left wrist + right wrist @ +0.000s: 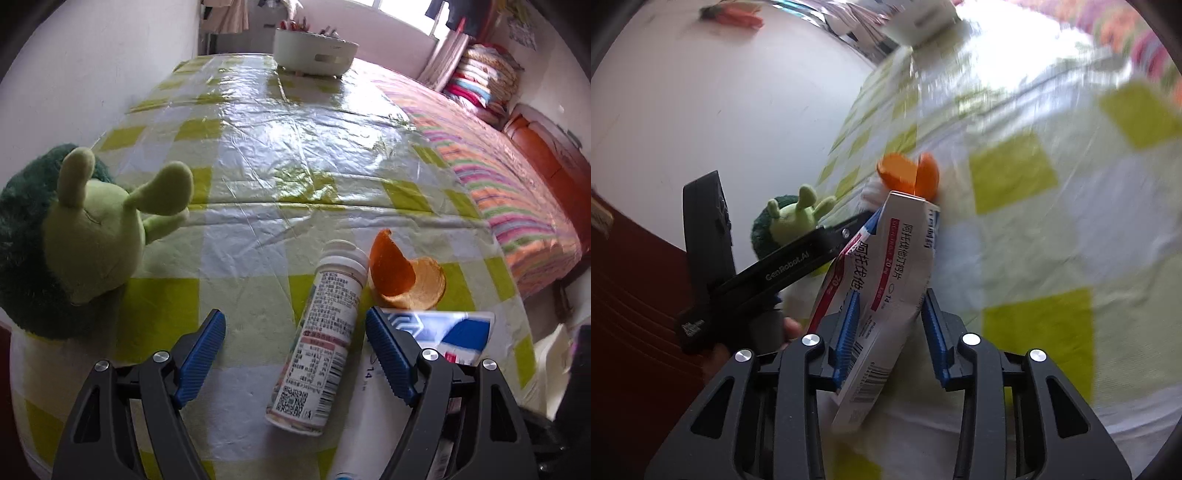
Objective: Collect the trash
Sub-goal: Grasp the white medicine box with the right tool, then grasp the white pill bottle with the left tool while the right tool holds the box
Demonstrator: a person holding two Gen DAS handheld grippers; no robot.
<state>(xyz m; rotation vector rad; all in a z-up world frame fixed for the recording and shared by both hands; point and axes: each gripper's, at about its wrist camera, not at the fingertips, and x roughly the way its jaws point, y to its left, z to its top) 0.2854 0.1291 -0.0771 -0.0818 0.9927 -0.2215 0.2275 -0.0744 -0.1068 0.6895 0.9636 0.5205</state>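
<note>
A white labelled bottle (321, 332) lies on its side on the green-checked tablecloth (258, 155), between the blue pads of my open left gripper (295, 343). An orange peel (402, 277) lies just beyond the bottle's cap; it also shows in the right wrist view (908, 173). My right gripper (890, 321) is shut on a white, red and blue medicine box (886, 288) and holds it tilted above the cloth. The box also shows in the left wrist view (443, 328), to the right of the left gripper. The left gripper's black body (783, 273) shows in the right wrist view.
A green plush toy (70, 243) sits at the table's left edge. A white round appliance (314, 51) stands at the far end. A bed with a striped cover (517, 192) lies to the right. A white wall (92, 66) runs along the left.
</note>
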